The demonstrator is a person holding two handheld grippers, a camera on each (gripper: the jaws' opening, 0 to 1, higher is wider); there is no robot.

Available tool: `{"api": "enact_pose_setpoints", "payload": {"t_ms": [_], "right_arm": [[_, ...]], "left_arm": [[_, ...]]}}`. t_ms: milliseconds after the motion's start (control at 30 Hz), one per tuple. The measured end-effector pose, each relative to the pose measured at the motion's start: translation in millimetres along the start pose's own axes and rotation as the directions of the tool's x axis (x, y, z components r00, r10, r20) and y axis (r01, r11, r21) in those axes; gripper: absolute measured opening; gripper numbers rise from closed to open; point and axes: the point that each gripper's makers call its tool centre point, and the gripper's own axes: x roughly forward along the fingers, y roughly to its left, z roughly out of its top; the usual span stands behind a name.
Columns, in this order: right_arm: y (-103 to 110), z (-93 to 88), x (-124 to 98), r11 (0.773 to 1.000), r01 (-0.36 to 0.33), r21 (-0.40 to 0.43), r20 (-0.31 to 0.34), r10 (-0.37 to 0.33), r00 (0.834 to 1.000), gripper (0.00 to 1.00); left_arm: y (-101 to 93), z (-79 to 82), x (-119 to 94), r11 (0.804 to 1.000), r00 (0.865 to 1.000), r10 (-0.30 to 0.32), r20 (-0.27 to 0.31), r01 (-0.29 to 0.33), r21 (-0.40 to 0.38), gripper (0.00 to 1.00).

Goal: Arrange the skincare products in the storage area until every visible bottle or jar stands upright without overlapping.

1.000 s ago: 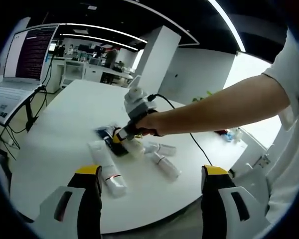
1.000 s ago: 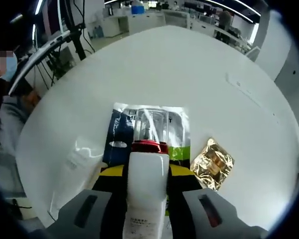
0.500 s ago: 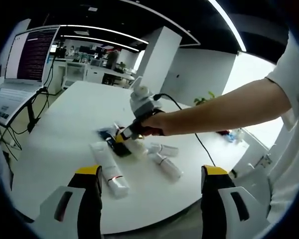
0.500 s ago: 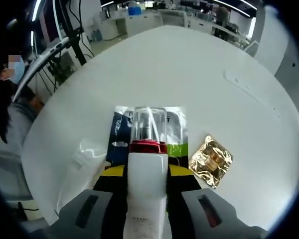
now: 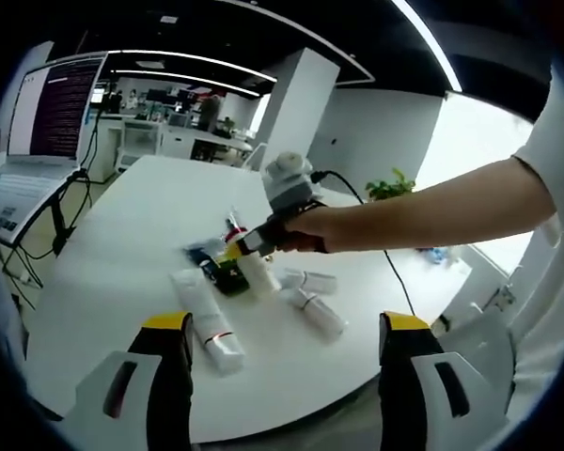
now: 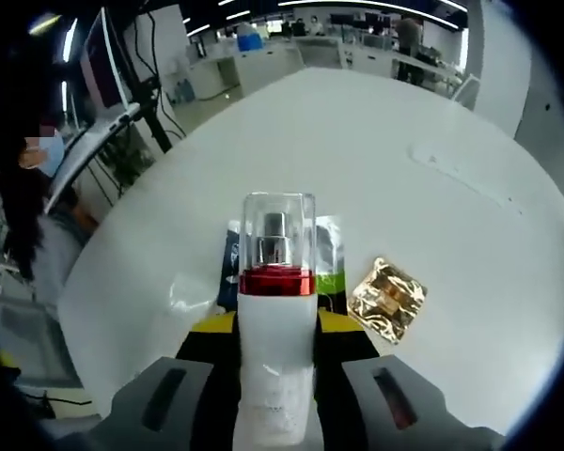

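Right gripper (image 6: 274, 376) fingers clamped on white bottle (image 6: 274, 362), clear cap at 12 o'clock. Left gripper (image 5: 287, 371) fingers wide apart, holding nothing, above surface (image 5: 122, 244); tubes (image 5: 207, 319) lying flat.

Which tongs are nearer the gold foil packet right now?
Right. The right tongs, shut on a pump bottle, hang just beside the gold packet. The left tongs hover open at the table's near edge, farther back.

bright ceiling strips | window glare | fisheye edge warp | mostly sharp
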Motion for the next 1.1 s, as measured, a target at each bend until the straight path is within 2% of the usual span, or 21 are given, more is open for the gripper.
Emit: {"api": "enact_pose_setpoints", "payload": {"t_ms": [67,200,367,700,833,933,1000,1100], "right_arm": [[-3,3.8,-1,1.0,-0.005,0.001,0.016,0.005,1.0,0.28],[1,7.4,-19,1.0,-0.016,0.001,0.051,0.016,0.999,0.28],[2,9.4,-31,1.0,-0.028,-0.007,0.08,0.029,0.996,0.28],[11,-0.4,-64,0.998,-0.053,-0.013,0.121,0.055,0.991,0.28],[20,-6.5,-87,0.998,-0.068,-0.019,0.147,0.07,0.987,0.28],[21,-5.2,-91,0.995,-0.083,-0.045,0.161,0.09,0.983,0.28],[30,-11.3,-105,0.994,-0.092,-0.065,0.165,0.101,0.981,0.28],[30,-13.4,-110,0.991,-0.108,-0.072,0.176,0.12,0.977,0.28]], "left_arm": [[-0.2,-0.2,0,1.0,1.0,0.001,-0.001,-0.001,0.004,0.73],[-1.7,-0.4,0,1.0,1.0,0.0,-0.003,0.0,0.016,0.73],[-2.1,-1.1,0,0.999,1.0,-0.001,-0.009,0.001,0.034,0.73],[-6.9,-4.3,3,0.997,1.0,-0.004,-0.029,0.007,0.083,0.73],[-8.8,-4.9,4,0.994,0.999,-0.006,-0.036,0.01,0.107,0.73],[-8.9,-6.5,4,0.992,0.999,-0.012,-0.044,0.017,0.124,0.73],[-9.5,-6.9,4,0.991,0.999,-0.014,-0.047,0.02,0.132,0.74],[-9.8,-8.7,4,0.991,0.998,-0.021,-0.054,0.028,0.129,0.74]]}}
